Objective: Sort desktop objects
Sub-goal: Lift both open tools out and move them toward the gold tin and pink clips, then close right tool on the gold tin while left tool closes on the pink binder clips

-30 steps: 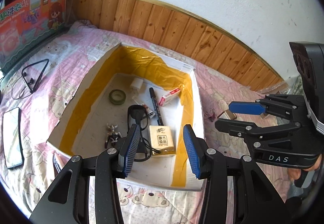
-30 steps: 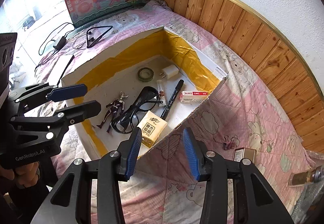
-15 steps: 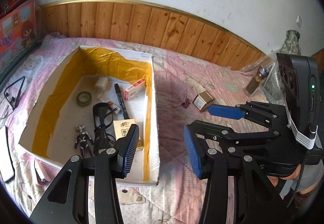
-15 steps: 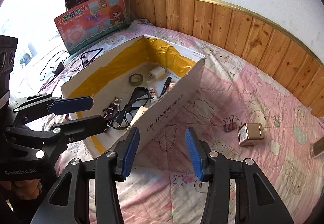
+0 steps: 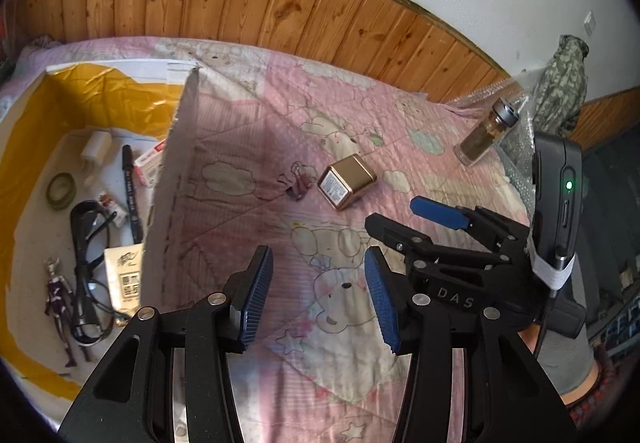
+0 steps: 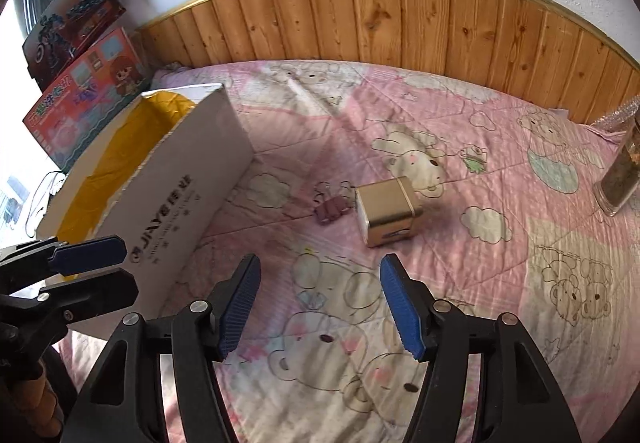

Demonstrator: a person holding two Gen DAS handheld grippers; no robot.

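A small gold box (image 5: pixel 347 181) (image 6: pixel 388 211) lies on the pink quilt (image 5: pixel 248 131), with a dark pink binder clip (image 5: pixel 295 185) (image 6: pixel 330 207) just left of it. Both sit ahead of my two grippers. My left gripper (image 5: pixel 318 297) is empty, its jaws opening, over the quilt beside the white cardboard box (image 5: pixel 176 179). My right gripper (image 6: pixel 320 297) is empty too, jaws opening wide, nearer the gold box. The cardboard box (image 6: pixel 176 203) has a yellow lining and holds glasses (image 5: pixel 86 239), a marker (image 5: pixel 131 189), a tape roll (image 5: pixel 62 189), a toy figure (image 5: pixel 60 297) and small packets.
A glass jar (image 5: pixel 486 133) (image 6: pixel 622 179) with a metal lid stands at the far right of the quilt. Wood panelling (image 6: pixel 380 19) runs along the back wall. Toy cartons (image 6: pixel 80 83) lean at the far left beyond the cardboard box.
Both grippers swung right, from over the cardboard box to the quilt in front of the gold box and binder clip. The right jaws spread noticeably wider; the left ones slightly.
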